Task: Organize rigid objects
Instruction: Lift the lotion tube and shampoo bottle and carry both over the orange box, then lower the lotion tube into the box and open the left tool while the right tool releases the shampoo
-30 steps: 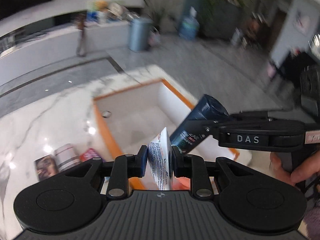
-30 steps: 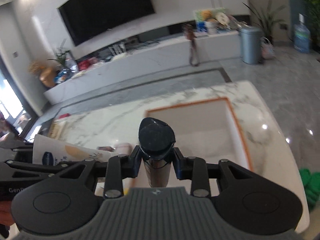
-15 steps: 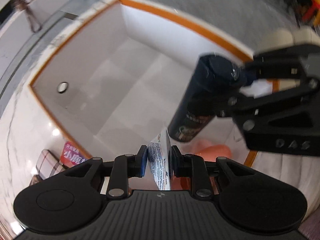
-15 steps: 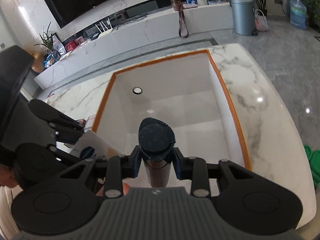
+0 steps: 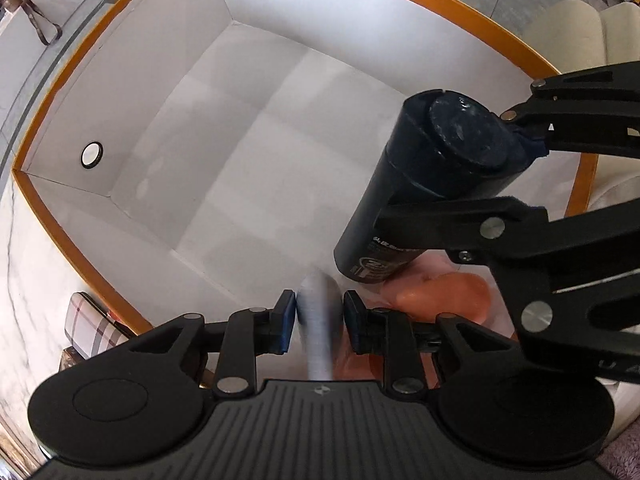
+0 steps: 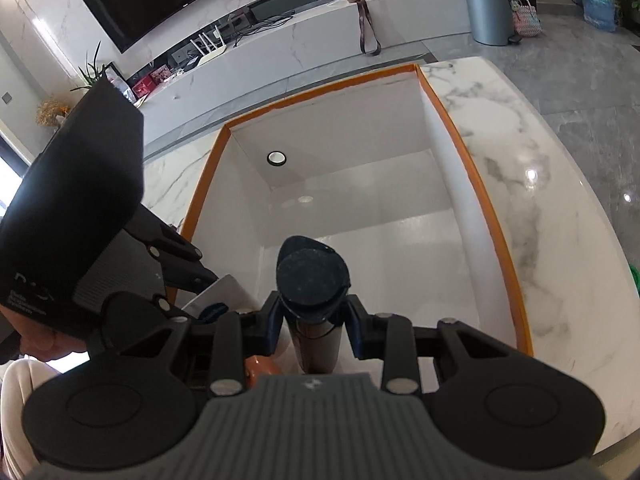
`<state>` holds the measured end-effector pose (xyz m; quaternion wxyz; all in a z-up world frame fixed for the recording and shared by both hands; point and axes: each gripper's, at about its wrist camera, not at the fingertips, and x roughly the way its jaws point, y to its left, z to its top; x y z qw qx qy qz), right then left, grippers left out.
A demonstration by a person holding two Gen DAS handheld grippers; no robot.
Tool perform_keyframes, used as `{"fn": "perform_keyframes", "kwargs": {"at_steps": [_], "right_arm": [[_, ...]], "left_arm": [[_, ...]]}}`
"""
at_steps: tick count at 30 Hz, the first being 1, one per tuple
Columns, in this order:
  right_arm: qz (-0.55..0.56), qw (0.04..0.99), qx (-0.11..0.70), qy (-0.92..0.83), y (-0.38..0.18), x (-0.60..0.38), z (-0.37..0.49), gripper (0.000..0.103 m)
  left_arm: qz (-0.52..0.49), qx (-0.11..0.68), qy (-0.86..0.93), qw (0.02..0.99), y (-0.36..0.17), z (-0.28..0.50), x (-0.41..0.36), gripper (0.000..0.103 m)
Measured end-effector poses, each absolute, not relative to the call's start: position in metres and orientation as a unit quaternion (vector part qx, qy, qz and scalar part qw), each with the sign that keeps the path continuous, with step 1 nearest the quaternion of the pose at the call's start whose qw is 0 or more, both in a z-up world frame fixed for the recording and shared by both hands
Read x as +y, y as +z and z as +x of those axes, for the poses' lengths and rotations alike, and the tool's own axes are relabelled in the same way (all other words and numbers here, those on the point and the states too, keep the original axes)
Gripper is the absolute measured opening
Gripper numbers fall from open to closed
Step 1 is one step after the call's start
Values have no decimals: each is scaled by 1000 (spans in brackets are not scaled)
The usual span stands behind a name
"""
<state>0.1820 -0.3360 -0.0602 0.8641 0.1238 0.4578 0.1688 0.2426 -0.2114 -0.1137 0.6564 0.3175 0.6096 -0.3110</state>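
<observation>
Right hand-held gripper [image 6: 312,330], tilted downward, clamps a dark bottle [image 5: 424,184] over the near end of the orange-rimmed white box [image 5: 256,128] on the marble desk [image 6: 532,208], while the left hand-held gripper [image 5: 319,320], fingers parted, brackets a blurred white tube [image 5: 320,332], grip undeterminable, box floor ahead open.

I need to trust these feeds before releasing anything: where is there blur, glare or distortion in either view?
Left wrist view: the white tube between the left gripper fingers is motion-smeared, its print unreadable; the dark bottle stays sharp; the orange-rimmed box bows from fisheye. Right wrist view: sharp throughout, with bright glare spots on the marble table.
</observation>
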Motion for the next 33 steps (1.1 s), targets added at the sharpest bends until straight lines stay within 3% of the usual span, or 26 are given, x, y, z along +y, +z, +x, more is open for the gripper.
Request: {"fn": "perform_keyframes", "kwargs": {"at_steps": [9,14,16,25,33], "right_arm": [[116,864,459,171,-58,-331,180,34],[97,866,459,173,-55,-325,179,34],[93,865,459,178,-54,-320,179,34],[85,862,470,171,-56,-315,188,34],[68,860,476,173,-57,-307,189,34]], "left_arm": [[300,582,-317,686,-91,234,-181,37],[274,585,-313,696,-85,228,-158,15],[256,595,-301,700,-86,227,-150,11],[94,659,-229,710,-86,234,-98,10],[28,673,-197,712,-84,237,-102,7]]}}
